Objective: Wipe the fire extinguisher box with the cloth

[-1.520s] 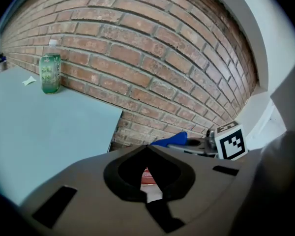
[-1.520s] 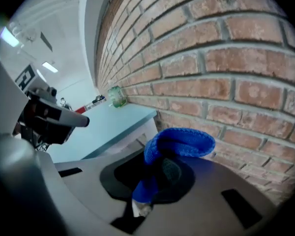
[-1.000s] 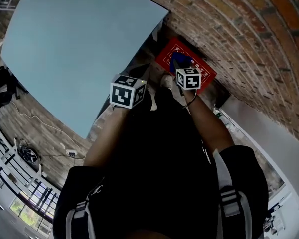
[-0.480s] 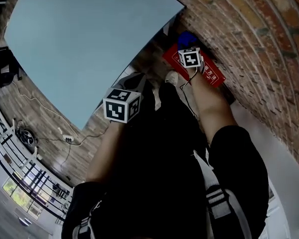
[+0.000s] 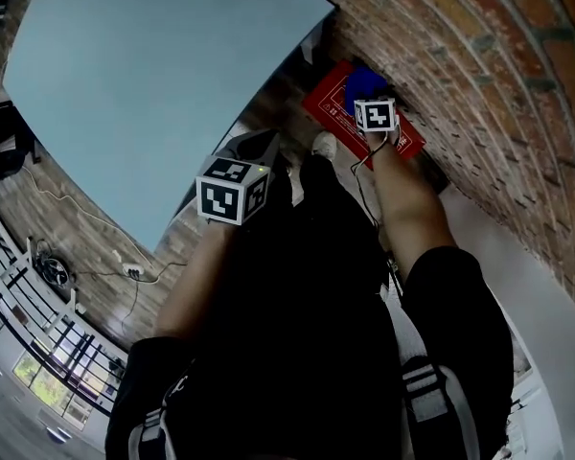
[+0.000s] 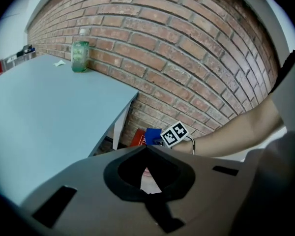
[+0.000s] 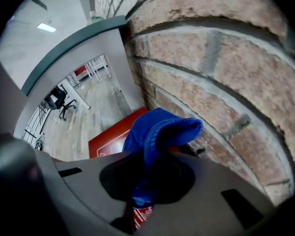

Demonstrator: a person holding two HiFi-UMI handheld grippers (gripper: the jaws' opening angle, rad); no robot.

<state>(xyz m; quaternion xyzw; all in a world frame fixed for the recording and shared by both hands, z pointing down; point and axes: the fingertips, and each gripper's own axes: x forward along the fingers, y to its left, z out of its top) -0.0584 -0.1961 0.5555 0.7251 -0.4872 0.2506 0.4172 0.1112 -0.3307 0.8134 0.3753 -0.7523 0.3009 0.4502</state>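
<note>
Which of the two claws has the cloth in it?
The right claw: it is shut on the blue cloth at the red fire extinguisher box. The left claw is shut with nothing in it.

The fire extinguisher box [image 5: 328, 105] lies on the floor at the foot of the brick wall [image 5: 479, 56], just right of the table [image 5: 153, 84] and partly under its near corner. The cloth [image 5: 362, 78] sits over the box's wall-side edge, between the jaws of the right gripper [image 5: 367, 94]; it seems to touch the bricks. A shoe [image 5: 323, 145] stands just before the box. The left gripper [image 6: 146, 147] hangs well apart to the left. On the table, a bottle [image 6: 80, 50] stands against the wall.
</note>
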